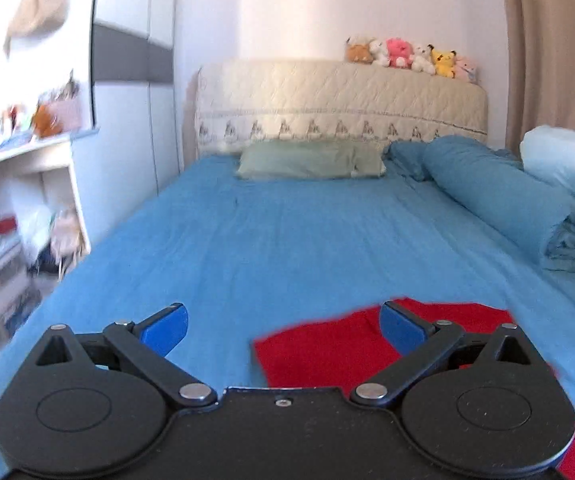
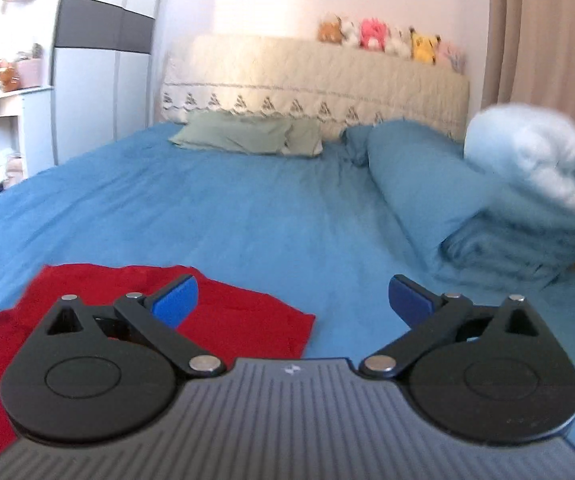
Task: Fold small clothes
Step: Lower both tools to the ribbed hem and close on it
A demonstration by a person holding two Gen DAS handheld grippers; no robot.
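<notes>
From my left wrist camera, the left gripper hung above the bed with its jaws spread wide and nothing between them. The red garment lay flat on the blue sheet, below and to the right of the gripper; its left edge sat in the gap between the fingers, and the right blue pad overlapped the cloth in the picture. I could not tell whether that pad touched the fabric. Farther off lay a green pillow against the headboard, with stuffed toys lined along its top.

From my right wrist camera, the right gripper was likewise wide and empty. The red garment lay down to the left, under the left finger, its right corner ending short of the gap's middle. A rolled blue blanket lay well apart on the right.
</notes>
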